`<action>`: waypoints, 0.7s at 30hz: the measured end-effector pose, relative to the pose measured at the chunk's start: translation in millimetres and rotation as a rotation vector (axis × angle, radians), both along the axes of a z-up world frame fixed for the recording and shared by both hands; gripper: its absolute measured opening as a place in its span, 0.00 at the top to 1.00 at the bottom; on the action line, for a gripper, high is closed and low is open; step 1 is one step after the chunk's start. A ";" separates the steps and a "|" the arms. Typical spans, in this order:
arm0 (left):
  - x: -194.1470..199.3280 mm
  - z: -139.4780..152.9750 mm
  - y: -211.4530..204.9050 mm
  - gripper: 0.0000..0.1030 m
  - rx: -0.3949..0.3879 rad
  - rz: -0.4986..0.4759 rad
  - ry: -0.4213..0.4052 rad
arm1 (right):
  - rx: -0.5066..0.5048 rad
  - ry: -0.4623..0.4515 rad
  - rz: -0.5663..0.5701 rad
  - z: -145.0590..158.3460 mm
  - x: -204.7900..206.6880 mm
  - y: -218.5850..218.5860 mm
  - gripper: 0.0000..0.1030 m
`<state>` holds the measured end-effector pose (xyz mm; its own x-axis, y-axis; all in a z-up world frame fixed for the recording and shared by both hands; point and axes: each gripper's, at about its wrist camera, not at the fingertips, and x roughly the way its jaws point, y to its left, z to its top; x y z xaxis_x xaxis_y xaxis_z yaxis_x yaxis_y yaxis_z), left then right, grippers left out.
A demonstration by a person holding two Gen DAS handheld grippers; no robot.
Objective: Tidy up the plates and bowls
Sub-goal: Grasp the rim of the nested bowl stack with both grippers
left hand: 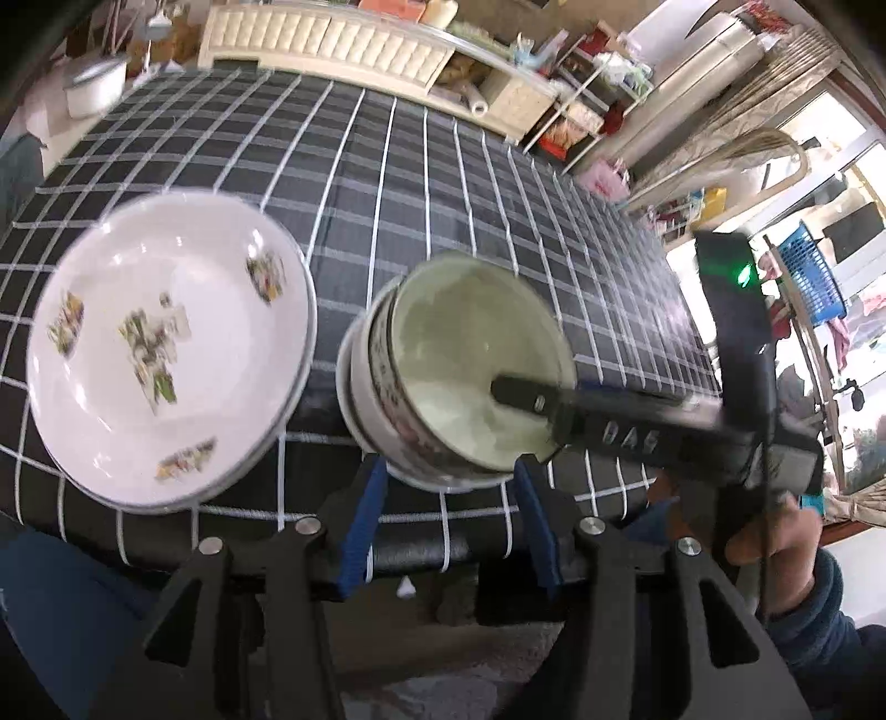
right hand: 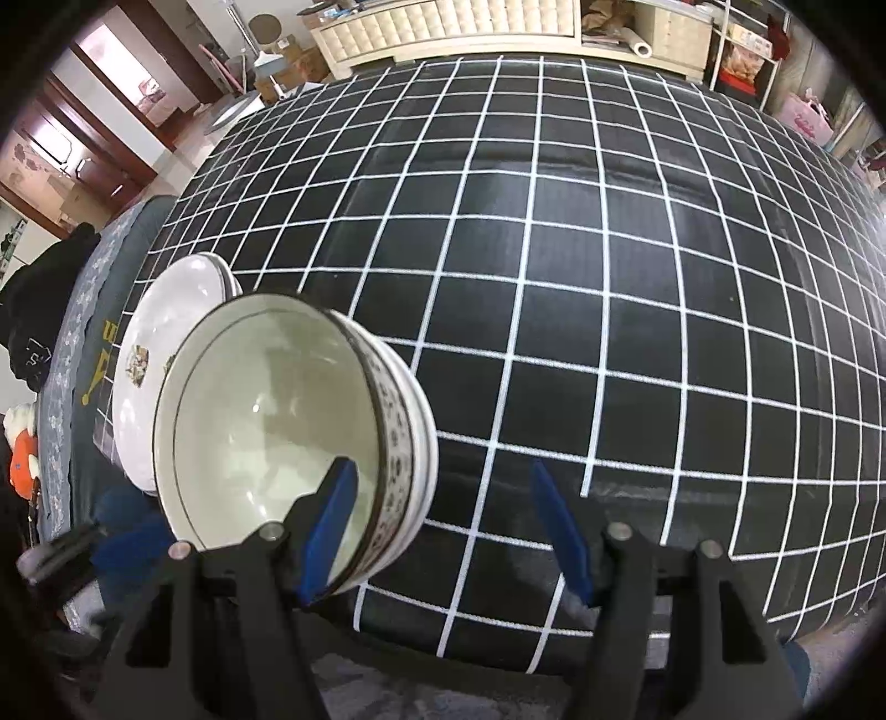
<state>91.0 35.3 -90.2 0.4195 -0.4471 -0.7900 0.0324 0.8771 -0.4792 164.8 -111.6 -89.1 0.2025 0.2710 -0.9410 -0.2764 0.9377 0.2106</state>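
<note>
A black tablecloth (right hand: 554,277) with a white grid is covering the tabletop, while a cream tufted cabinet (left hand: 332,41) is standing beyond its far edge and a blue basket (left hand: 811,277) is sitting off its right edge.

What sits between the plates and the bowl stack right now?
Nothing. In the left wrist view only a narrow strip of bare checked tablecloth separates the plates from the bowl stack.
</note>
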 end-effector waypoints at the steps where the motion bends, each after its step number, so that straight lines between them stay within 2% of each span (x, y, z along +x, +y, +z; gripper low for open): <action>1: 0.4 3.6 1.8 0.53 -0.005 0.002 -0.009 | 0.002 -0.004 -0.004 1.7 -0.5 -0.7 0.32; 4: 4.2 9.0 5.5 0.35 -0.003 0.028 -0.024 | 0.012 -0.031 -0.019 10.3 0.3 -2.5 0.32; 5: 6.2 9.1 7.3 0.34 0.000 0.035 -0.020 | 0.009 -0.039 -0.024 12.6 0.6 -3.1 0.32; 11: 18.1 -1.4 9.5 0.34 0.013 0.042 0.012 | 0.002 -0.047 -0.043 16.2 5.1 -7.2 0.32; 15: 25.7 -18.7 11.2 0.34 -0.023 0.030 0.057 | 0.032 -0.016 -0.043 14.9 7.1 -7.0 0.32; 21: 38.7 -31.6 15.7 0.34 -0.060 0.035 0.096 | 0.014 0.029 -0.036 6.4 15.6 -0.3 0.32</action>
<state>129.7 50.9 -121.8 0.3592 -0.4818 -0.7993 -0.0460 0.8463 -0.5307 180.4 -111.9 -82.7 0.1850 0.2767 -0.9430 -0.2357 0.9440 0.2308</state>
